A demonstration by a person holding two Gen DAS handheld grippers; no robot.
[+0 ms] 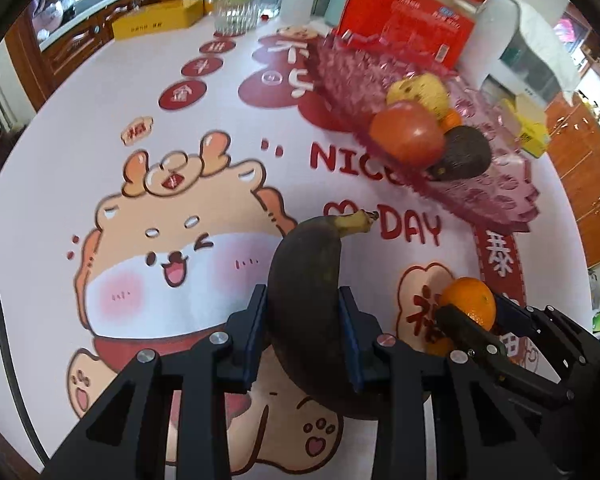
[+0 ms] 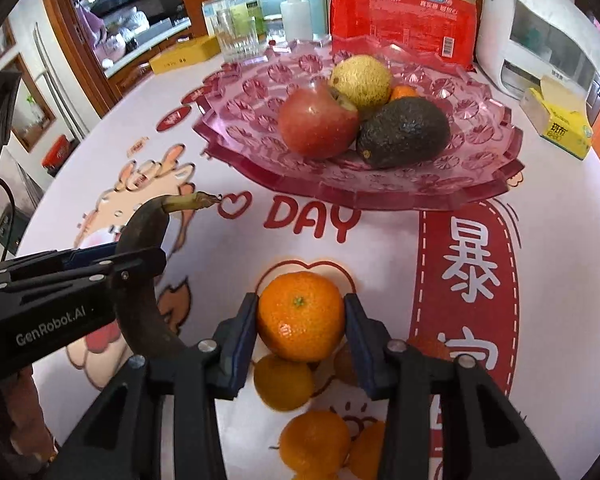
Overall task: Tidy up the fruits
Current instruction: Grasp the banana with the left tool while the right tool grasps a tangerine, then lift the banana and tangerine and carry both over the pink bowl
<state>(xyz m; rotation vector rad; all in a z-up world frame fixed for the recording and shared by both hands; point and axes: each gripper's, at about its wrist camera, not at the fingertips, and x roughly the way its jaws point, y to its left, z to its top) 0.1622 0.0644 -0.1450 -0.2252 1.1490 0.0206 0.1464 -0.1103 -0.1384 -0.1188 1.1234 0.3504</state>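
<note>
Left gripper (image 1: pixel 304 336), marked "GenRobot.AI", clamps a blackened banana (image 1: pixel 312 300); right gripper (image 2: pixel 300 320) pinches a mandarin (image 2: pixel 300 316) at lower centre, below the desk (image 2: pixel 560 240) cloth's "DAY".

The plate (image 2: pixel 480 152) sits on the table (image 2: pixel 560 260), and everything else is placed from it. In the plate lie an apple (image 2: pixel 316 124), an avocado (image 2: pixel 404 132) to the apple's right and touching it, a pear (image 2: pixel 360 80) behind both, and a small orange (image 2: pixel 403 92) behind the avocado (mostly hidden). Before the plate, between the right gripper (image 2: pixel 300 316) pads, is a tangerine (image 2: pixel 300 316), with more tangerines (image 2: pixel 316 444) nearer the camera. Left of these, the banana (image 2: pixel 140 280) stands in the left gripper (image 1: pixel 304 324). Behind the plate are a packet (image 2: pixel 404 28), a jar (image 2: pixel 236 36) and a dispenser (image 2: pixel 540 36)
</note>
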